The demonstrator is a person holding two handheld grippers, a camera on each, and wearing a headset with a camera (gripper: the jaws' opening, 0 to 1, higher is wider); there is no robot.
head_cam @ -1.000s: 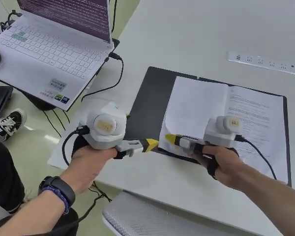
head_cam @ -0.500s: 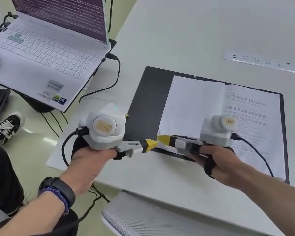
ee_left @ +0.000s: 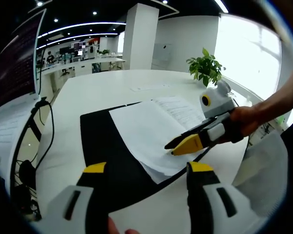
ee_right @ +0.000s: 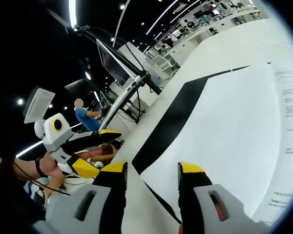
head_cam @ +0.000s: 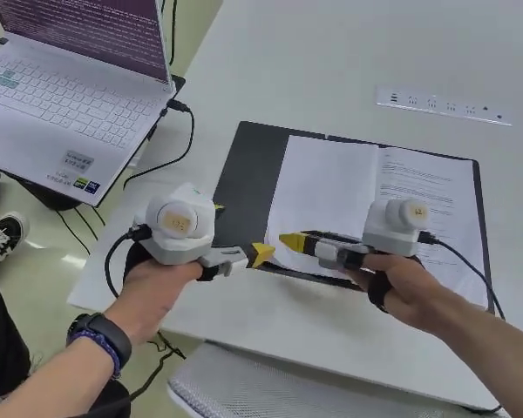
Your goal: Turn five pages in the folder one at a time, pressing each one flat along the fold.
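While I am holding both tools low over the near edge of the bench [head_cam: 331, 61], my left hand [head_cam: 157, 279] is gripping the left gripper [ee_left: 146, 168], whose jaws are standing wide apart with nothing between them. It is pointing to the right, with its yellow tip hovering at the near edge of the folder [head_cam: 248, 174], just in front of the bare black left cover. My right hand [head_cam: 405, 286] is carrying the right gripper [ee_right: 151, 168], which is pointing left toward the other one. Its jaws are sitting partway apart and I am seeing nothing clamped in them. Its tips are lying just beside the near left corner of the blank page [head_cam: 327, 187], though I cannot tell whether they are touching the paper. The two grippers' tips are facing each other, near but apart. The folder is lying open and flat on the bench, close to the near edge, with the blank page spreading over its middle and the printed page [head_cam: 427, 196] lying to the right of the fold. Off the bench's left edge a laptop [head_cam: 61, 113] is sitting open, with a black cable [head_cam: 187, 144] trailing from it. Toward the bench's far right a white power strip [head_cam: 442, 104] is lying flat. In the left gripper view, a potted plant [ee_left: 207, 66] is standing beyond the bench's far edge.
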